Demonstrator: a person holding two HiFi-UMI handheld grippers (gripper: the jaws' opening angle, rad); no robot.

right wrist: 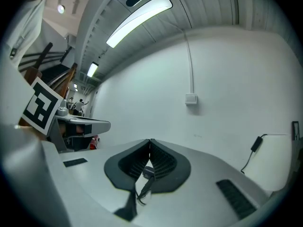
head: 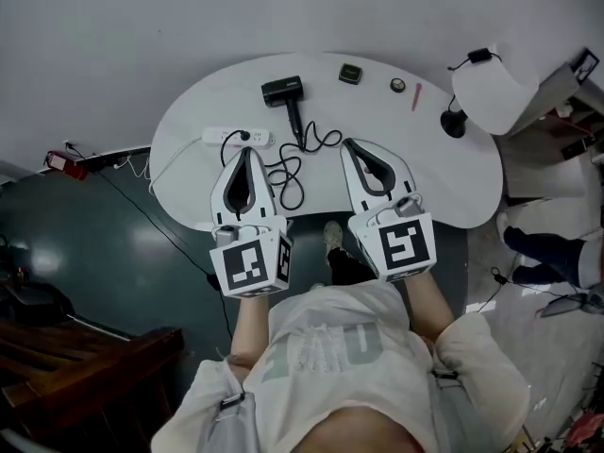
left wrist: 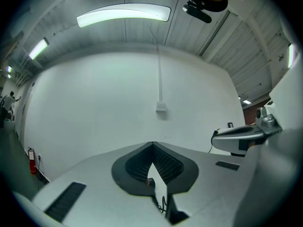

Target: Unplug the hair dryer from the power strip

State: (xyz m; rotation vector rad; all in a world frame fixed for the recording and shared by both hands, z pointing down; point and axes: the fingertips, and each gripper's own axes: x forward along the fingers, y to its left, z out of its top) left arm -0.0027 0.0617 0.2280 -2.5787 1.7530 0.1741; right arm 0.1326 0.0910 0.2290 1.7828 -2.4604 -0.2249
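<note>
Closest to the lens, pale shirt (head: 330,347) of the person, both forearms stretched forward. Further ahead, black hair dryer (head: 283,92) flat on the white table (head: 179,121), near the far edge, handle toward the person. From the handle, black cord (head: 294,176) in loose loops over the tabletop, then leftward to a dark plug (head: 243,136) seated in the white power strip (head: 219,138), just left of the dryer. On the near side of the strip, left gripper (head: 247,151), jaws pressed together with nothing between them, tips very near the strip, contact not clear. On the other side of the cord loops, right gripper (head: 350,144), likewise clenched and empty, apart from the dryer's handle. Past the dryer to the right, along the far edge, small dark square object (head: 350,74), small round item (head: 398,85) and thin red stick (head: 415,96). At the table's right end, black round base (head: 453,124). Left of the table, on the dark floor (head: 113,253), red object (head: 58,162) beside some cables.
</note>
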